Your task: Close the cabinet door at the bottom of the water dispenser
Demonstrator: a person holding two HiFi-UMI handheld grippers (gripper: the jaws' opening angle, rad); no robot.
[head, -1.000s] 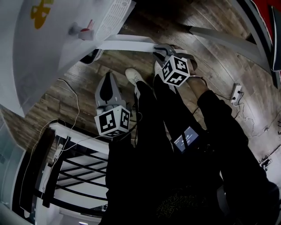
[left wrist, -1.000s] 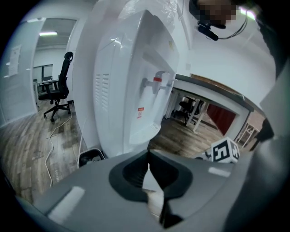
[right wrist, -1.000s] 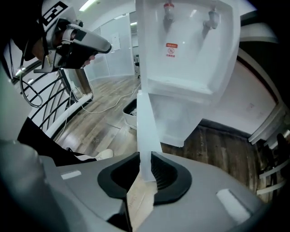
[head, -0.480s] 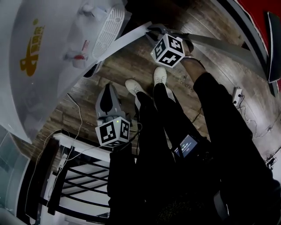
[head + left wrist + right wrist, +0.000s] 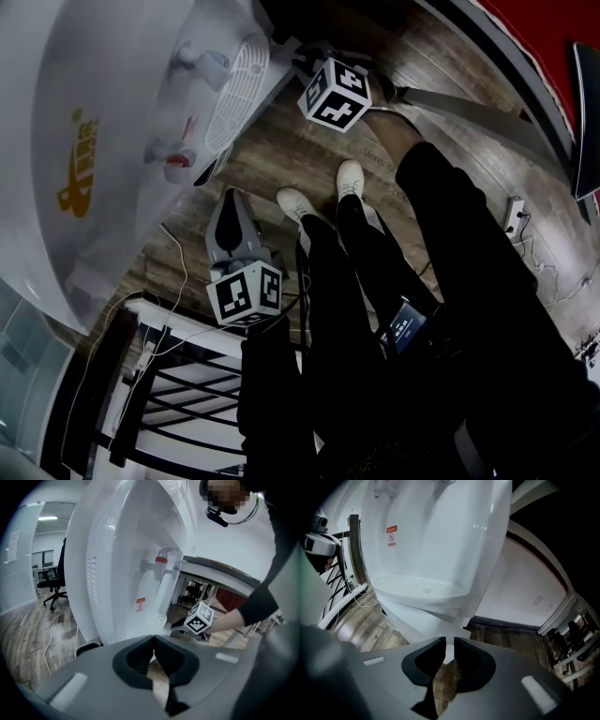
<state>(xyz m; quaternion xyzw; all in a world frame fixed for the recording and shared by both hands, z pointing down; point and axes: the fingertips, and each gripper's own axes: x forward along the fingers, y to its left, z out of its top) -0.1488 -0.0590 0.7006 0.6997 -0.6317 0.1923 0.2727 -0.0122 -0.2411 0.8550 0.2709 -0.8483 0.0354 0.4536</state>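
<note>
The white water dispenser (image 5: 112, 112) fills the upper left of the head view, with two taps and a drip tray (image 5: 234, 89). Its lower cabinet door (image 5: 279, 67) lies close against the body. My right gripper (image 5: 298, 58) sits at the door's free edge. In the right gripper view the door (image 5: 422, 618) is just beyond the right gripper (image 5: 450, 641); its jaws have just been closing to a narrow gap with nothing between them. My left gripper (image 5: 231, 195) hangs lower over the floor, shut and empty (image 5: 153, 639), pointing at the dispenser (image 5: 122, 564).
The person's legs and white shoes (image 5: 349, 178) stand just right of the dispenser. A black-and-white metal rack (image 5: 178, 375) is at the lower left, with cables (image 5: 169, 244) on the wood floor. A power strip (image 5: 514, 214) lies at the right, a grey bar (image 5: 469, 103) beyond.
My right gripper has moved up and left towards the dispenser, and the door has swung in with it from well open to nearly against the body. The left gripper has shifted slightly.
</note>
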